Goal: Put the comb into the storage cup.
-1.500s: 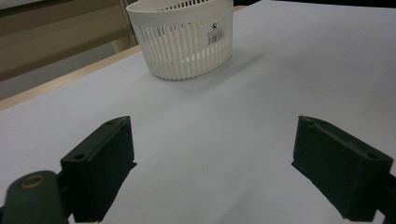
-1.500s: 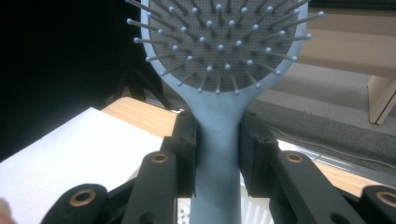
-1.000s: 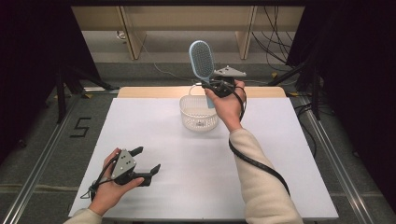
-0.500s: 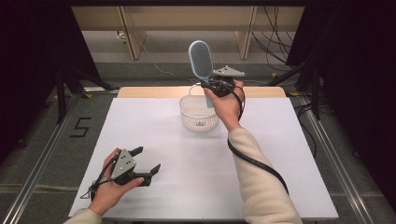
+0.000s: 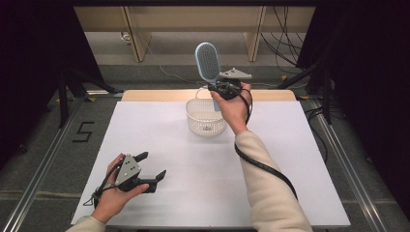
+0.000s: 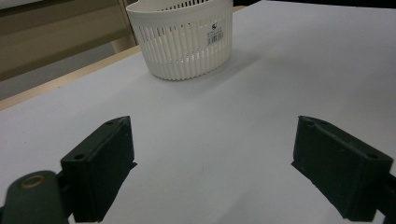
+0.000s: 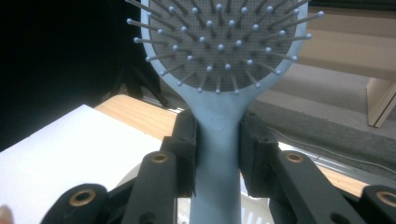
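The hairbrush [image 7: 217,135] is showing a smooth, matt pale-blue plastic handle and a finely textured grey pad set with thin bristles tipped in small blue balls. The basket [image 6: 183,37] is looking like white slatted plastic with a slight sheen and a paper barcode sticker. The table [image 5: 169,145] is presenting a matt white, smooth surface edged at the far side with light wood. The right gripper [image 7: 217,154] is showing matt black plastic jaws with brass-coloured metal bushings.

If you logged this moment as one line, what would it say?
right gripper: shut on brush, upright above basket | left gripper: open, near table front edge, holding nothing
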Motion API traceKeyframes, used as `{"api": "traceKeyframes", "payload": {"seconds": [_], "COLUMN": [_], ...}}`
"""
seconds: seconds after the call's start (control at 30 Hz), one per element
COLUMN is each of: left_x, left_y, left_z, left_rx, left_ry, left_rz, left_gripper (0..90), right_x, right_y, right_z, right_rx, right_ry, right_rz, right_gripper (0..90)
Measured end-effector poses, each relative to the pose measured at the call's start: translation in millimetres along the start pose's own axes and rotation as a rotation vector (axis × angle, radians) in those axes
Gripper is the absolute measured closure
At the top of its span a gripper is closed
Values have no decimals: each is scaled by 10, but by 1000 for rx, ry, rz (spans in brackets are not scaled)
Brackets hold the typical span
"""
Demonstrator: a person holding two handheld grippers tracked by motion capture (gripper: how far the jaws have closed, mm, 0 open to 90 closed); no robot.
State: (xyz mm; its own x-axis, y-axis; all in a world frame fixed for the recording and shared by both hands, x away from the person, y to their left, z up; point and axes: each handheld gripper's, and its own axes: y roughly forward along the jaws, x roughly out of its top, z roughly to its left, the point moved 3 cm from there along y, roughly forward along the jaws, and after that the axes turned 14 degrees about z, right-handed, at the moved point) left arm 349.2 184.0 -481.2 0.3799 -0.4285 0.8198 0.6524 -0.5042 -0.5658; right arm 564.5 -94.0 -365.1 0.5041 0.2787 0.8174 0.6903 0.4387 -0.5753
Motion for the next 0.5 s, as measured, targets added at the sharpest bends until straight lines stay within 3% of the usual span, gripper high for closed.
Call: {"api": "traceKeyframes", "payload": {"seconds": [0.5], "left_x": [0], "left_y": [1], "left_z": [-2], "left_rx": [-2], "left_ry": [0], "left_rz": [0], "left_gripper": [121], "right_x": [-26], "right_y": [53], "right_z": [-39], "right_rx": [-16], "right_ry": [14], "right_rz": [3], "right_gripper": [704]}}
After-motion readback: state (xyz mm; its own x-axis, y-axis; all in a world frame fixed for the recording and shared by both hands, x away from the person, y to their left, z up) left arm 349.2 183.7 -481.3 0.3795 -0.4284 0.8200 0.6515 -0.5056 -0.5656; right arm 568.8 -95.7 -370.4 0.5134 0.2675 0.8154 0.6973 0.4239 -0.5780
